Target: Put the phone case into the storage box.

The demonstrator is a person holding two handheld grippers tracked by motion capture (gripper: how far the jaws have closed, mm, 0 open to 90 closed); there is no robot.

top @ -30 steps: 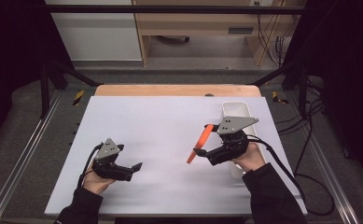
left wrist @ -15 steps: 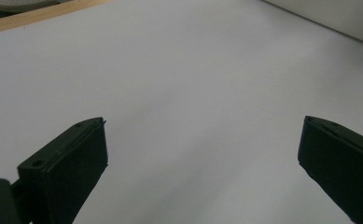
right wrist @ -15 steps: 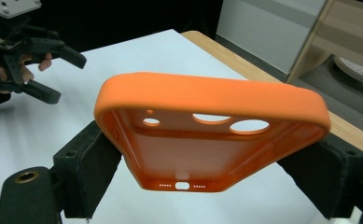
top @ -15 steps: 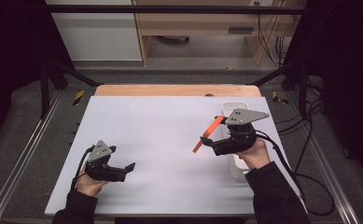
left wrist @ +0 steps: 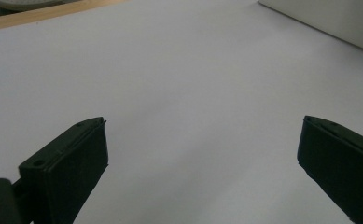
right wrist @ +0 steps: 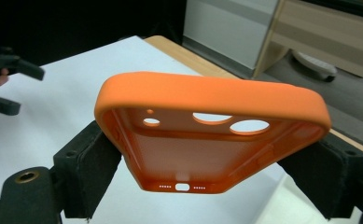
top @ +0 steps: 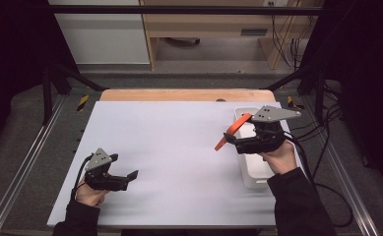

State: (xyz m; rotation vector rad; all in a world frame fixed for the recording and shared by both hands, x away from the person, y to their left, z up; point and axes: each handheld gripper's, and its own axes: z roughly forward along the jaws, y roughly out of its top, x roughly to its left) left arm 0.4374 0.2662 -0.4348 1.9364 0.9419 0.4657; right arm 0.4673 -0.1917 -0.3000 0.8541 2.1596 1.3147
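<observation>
Right gripper view alone reveals camera holes in the orange phone case (right wrist: 207, 135) its gripper (right wrist: 216, 158) clamps.

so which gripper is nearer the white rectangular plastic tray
Right. The right gripper, clamping an orange silicone phone case, hovers beside the white rectangular plastic tray's left wall. The left gripper sits open across the table, near its front left corner.

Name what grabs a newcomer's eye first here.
The orange phone case, clamped by its sides in the right tool, held in the air at the table's right side. Beside it lies a white tray on the white table. The left tool hangs open near the front left.
</observation>
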